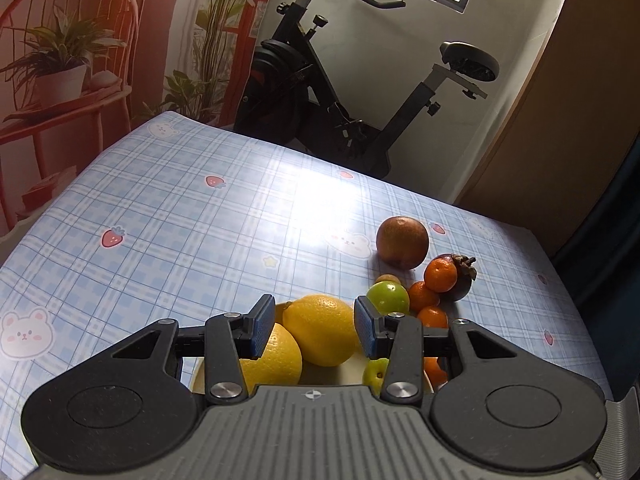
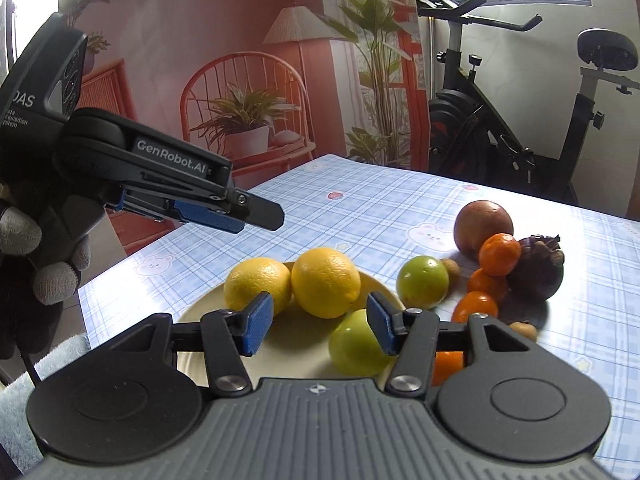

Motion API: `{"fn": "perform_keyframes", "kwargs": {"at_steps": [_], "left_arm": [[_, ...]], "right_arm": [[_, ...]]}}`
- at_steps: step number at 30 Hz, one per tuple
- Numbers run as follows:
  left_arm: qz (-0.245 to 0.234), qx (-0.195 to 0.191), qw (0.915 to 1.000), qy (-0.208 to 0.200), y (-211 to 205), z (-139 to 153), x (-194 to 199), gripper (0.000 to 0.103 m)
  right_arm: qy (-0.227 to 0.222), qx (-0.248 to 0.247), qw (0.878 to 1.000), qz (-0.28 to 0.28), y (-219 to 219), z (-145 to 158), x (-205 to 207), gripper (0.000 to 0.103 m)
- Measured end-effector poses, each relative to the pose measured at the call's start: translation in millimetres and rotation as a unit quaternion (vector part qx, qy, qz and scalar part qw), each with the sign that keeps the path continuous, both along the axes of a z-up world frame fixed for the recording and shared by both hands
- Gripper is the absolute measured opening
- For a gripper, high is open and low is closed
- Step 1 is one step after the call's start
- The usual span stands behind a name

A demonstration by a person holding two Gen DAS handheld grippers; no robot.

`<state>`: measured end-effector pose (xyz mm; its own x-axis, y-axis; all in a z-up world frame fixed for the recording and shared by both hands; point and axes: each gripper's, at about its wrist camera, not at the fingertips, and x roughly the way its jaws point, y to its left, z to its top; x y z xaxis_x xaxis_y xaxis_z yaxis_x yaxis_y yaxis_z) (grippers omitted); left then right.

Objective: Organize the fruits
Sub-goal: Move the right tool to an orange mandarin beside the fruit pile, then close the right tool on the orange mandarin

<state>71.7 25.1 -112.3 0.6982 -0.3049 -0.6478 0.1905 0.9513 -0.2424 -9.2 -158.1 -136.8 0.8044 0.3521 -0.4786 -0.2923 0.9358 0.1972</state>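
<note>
I count 2 yellow lemons (image 2: 324, 282) and 2 green fruits (image 2: 422, 282), 1 plate (image 2: 288, 332), 4 mandarins (image 2: 499, 254), 1 brown round fruit (image 2: 482, 224), 1 mangosteen (image 2: 538, 268), 2 small longans (image 2: 525, 330).

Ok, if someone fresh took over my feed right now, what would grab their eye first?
Probably the two yellow lemons side by side on the cream plate at the near table edge, with a green fruit beside them on the plate. Next, the loose cluster to the right on the checked tablecloth: a brownish round fruit, small oranges and a dark mangosteen. The left gripper hangs empty above the table's left side.
</note>
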Motion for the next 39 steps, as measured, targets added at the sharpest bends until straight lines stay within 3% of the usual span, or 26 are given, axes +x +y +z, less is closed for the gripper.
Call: {"fn": "perform_keyframes", "kwargs": {"at_steps": [8, 17, 24, 39], "left_arm": [[-0.004, 0.021, 0.9994, -0.029, -24.8, -4.3, -19.0, 0.045], [0.013, 0.045, 0.9980, -0.044, -34.3, -8.8, -28.0, 0.045], [0.027, 0.059, 0.9967, -0.049, -38.1, -10.3, -30.9, 0.045], [0.010, 0.064, 0.9967, -0.048, -42.1, -17.0, -35.2, 0.045]], "right_arm": [[0.009, 0.007, 0.998, -0.059, -44.8, -21.1, -13.0, 0.052], [0.007, -0.001, 0.998, -0.065, -59.8, -33.9, -9.2, 0.047], [0.000, 0.041, 0.994, -0.097, -67.0, -39.4, 0.6, 0.047], [0.014, 0.035, 0.996, -0.077, -57.9, -44.1, 14.0, 0.048]]}}
